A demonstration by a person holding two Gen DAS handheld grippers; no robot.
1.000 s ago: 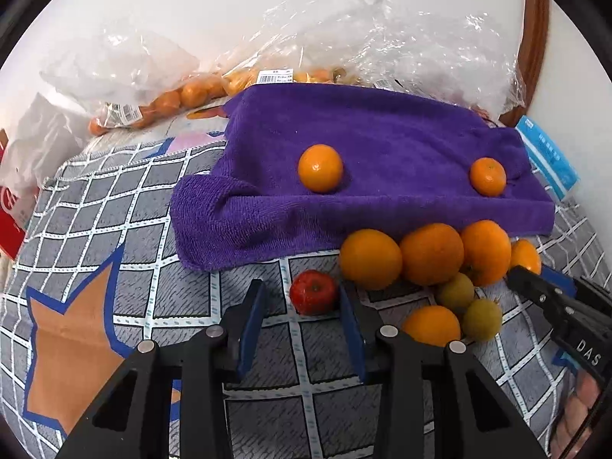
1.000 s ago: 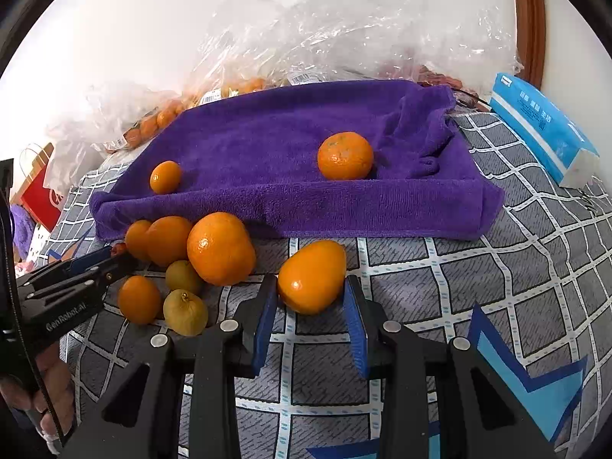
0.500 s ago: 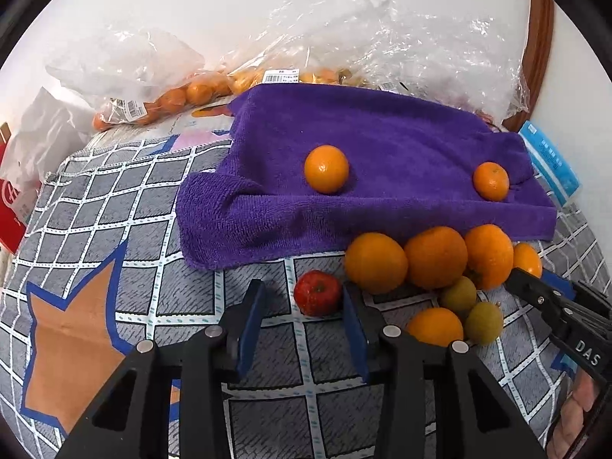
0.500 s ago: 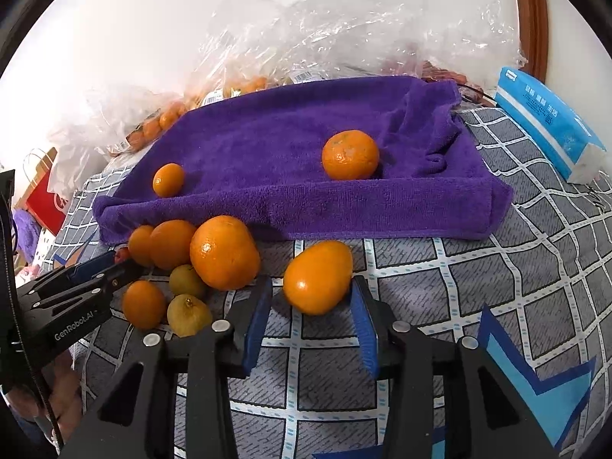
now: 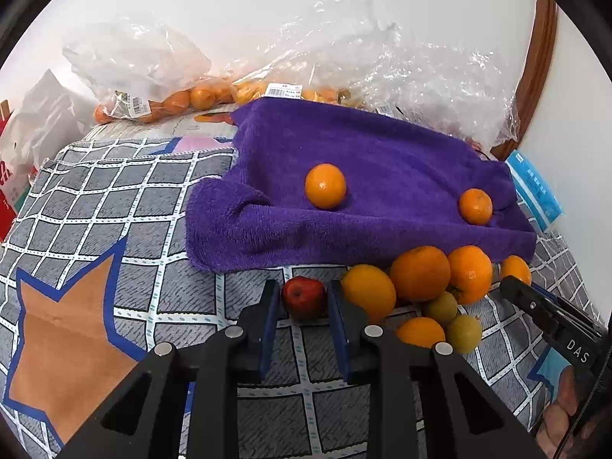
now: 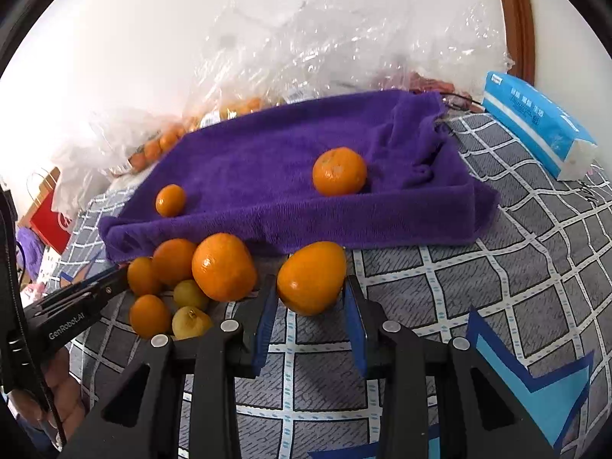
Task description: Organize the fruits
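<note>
The left gripper (image 5: 305,302) has just clenched on the small red round fruit (image 5: 304,297) – its blue pads, which stood clear of the fruit on both sides in the earlier left-wrist frames, now press its flanks. The fruit sits on the grey checked cloth (image 5: 114,199) just in front of the near edge of the purple terry towel (image 5: 382,160). The right gripper (image 6: 310,298) brackets the large orange citrus fruit (image 6: 310,276) near the same towel edge; its jaws have just been closing, and the pads now look to touch the rind, so I read it as grasping the fruit, though only lightly.

To do this step well, I would lift each fruit straight up before carrying it, since the red fruit lies just beside the pile of loose oranges and greenish fruits (image 5: 432,290) – a sideways drag could set them rolling. A gentle squeeze should be enough; the red fruit looks soft-skinned. Carry both over the towel's raised near fold and set them down apart from the small orange (image 5: 325,186) and the mandarin (image 5: 475,205) already lying on it.

Beyond the pinch, little differs: the towel, its two fruits and the clear plastic bags of oranges (image 5: 172,95) along the far edge lie where they did.
</note>
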